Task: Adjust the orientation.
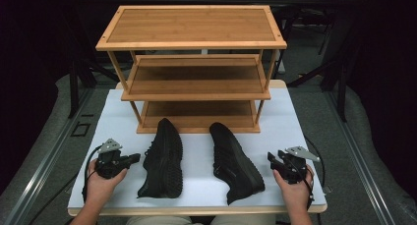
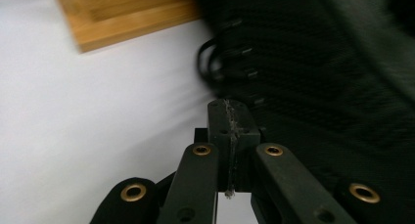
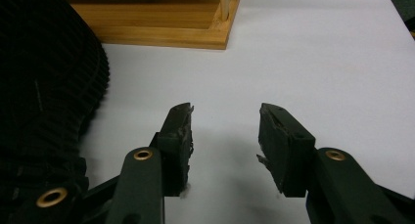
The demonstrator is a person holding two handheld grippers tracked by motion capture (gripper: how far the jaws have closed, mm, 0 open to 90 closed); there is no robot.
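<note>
Two black shoes lie on the white table in front of a wooden rack. In the high view the left shoe (image 1: 162, 158) is tipped so part of its tread shows, and the right shoe (image 1: 233, 163) slants toward the front right. My left gripper (image 1: 135, 158) lies just left of the left shoe, pointing at it. In the left gripper view its jaws (image 2: 228, 106) are shut together with nothing between them, right by the shoe's laced side (image 2: 313, 87). My right gripper (image 1: 272, 158) sits right of the right shoe. It is open (image 3: 225, 116) over bare table, the shoe's ribbed edge (image 3: 44, 87) at its left.
The three-tier bamboo rack (image 1: 192, 26) stands at the back of the white table (image 1: 113, 122), with nothing on its shelves. Its bottom board (image 3: 161, 23) lies just beyond the shoes' toes. Dark floor and metal rails flank the table.
</note>
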